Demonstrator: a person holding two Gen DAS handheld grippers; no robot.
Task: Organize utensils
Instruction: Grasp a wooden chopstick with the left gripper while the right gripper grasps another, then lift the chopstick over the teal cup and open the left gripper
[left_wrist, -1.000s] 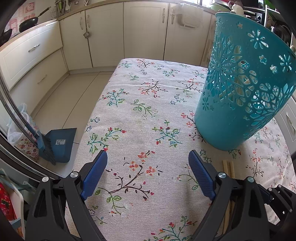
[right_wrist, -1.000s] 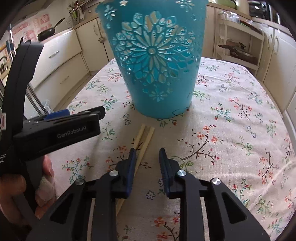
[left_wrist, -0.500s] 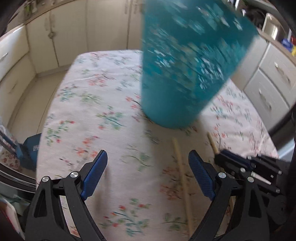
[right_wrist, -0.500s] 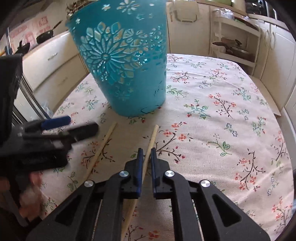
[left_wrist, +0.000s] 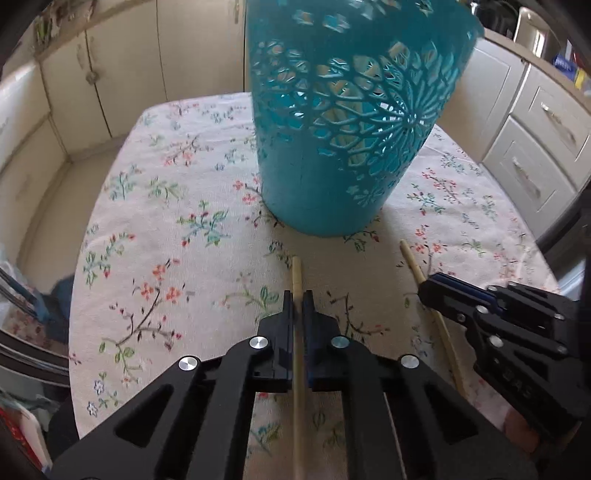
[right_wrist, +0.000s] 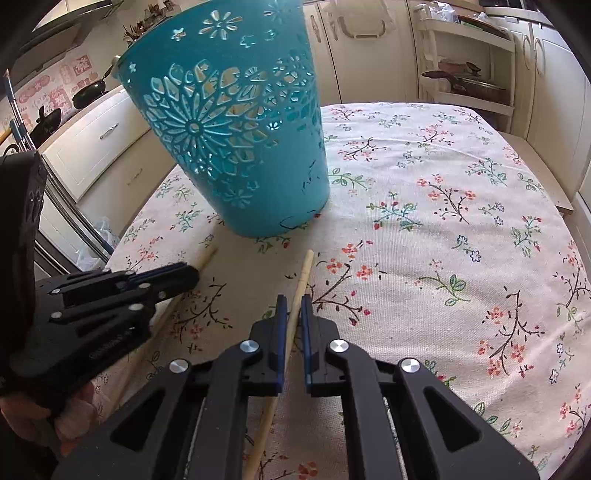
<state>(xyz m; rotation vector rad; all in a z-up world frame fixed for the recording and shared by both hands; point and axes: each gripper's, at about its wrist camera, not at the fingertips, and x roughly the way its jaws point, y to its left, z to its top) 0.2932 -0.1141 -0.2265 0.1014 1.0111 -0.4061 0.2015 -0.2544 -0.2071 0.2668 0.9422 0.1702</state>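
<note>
Two pale wooden chopsticks lie on the floral tablecloth (left_wrist: 166, 229) in front of a tall teal cut-out basket (left_wrist: 332, 166) (right_wrist: 240, 147). In the left wrist view my left gripper (left_wrist: 297, 300) is closing tight on one chopstick (left_wrist: 296, 271), which runs between its pads. My right gripper (left_wrist: 430, 286) shows at the right, on the second chopstick (left_wrist: 410, 258). In the right wrist view my right gripper (right_wrist: 293, 304) is shut on that chopstick (right_wrist: 306, 269). My left gripper (right_wrist: 188, 273) lies at the left over the first chopstick (right_wrist: 207, 256). Both sticks point toward the basket's base.
Cream kitchen cabinets (left_wrist: 122, 74) and drawers (left_wrist: 535, 147) surround the table. A shelf rack with pans (right_wrist: 469, 77) stands at the back right. A blue dustpan (left_wrist: 55, 299) sits on the floor left of the table. A hand (right_wrist: 26, 406) holds the left gripper.
The left gripper swung right over a chopstick and closed from wide open onto it. The right gripper shut on the other chopstick, and the two sticks now lie apart.
</note>
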